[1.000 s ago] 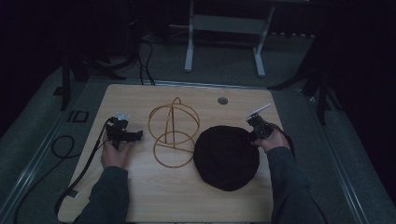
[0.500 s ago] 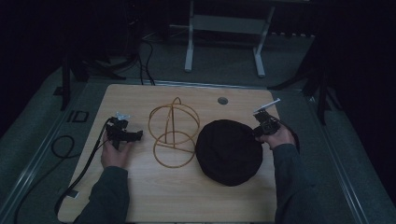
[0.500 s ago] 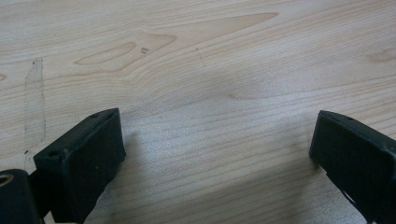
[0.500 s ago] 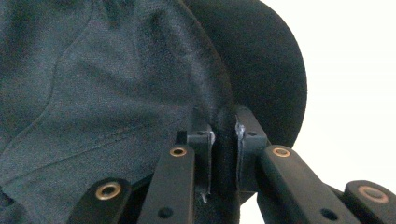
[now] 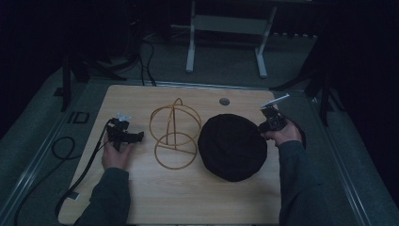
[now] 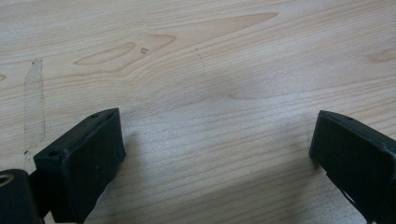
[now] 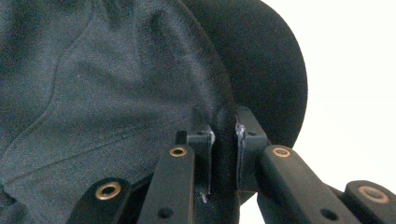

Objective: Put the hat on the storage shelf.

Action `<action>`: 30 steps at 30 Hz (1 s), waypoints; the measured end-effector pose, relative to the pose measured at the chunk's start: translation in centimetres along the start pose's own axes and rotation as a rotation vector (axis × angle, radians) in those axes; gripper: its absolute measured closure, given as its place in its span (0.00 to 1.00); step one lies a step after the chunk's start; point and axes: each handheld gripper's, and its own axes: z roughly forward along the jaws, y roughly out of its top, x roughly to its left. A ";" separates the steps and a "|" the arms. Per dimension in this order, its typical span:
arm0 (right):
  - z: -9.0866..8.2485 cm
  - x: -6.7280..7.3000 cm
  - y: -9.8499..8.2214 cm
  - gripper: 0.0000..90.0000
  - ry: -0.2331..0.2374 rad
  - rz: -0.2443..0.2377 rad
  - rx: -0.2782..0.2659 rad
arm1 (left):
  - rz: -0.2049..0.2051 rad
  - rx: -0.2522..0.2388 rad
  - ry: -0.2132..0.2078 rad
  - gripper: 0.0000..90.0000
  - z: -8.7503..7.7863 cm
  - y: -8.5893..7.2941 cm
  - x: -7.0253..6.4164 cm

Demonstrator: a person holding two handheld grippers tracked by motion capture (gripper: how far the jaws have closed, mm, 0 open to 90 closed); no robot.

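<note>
Right gripper (image 5: 267,123) is clamping the edge of the black fabric cap (image 5: 231,147), its jaws pressing the cloth fold between them in the right gripper view (image 7: 223,144); the cap is lying on the right half of the wooden table (image 5: 197,197), just beside the gold wire stand (image 5: 174,132). Left gripper (image 5: 134,137) is resting on the table to the left of the stand, jaws standing wide apart over bare wood (image 6: 210,154), gripping nothing.

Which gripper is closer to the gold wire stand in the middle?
Left. The left gripper sits open just left of the gold wire stand, apart from it. The right gripper is beyond the black hat, clamped on its edge.
</note>
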 end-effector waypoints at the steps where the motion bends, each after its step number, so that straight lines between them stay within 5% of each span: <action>1: -0.1 0.0 0.0 0.89 0.000 0.003 -0.002 | 0.000 0.000 0.000 0.03 0.0 0.0 0.0; 30: -4.6 -0.6 1.1 0.89 0.022 0.051 -0.047 | -0.001 -0.002 -0.001 0.03 0.0 0.0 0.0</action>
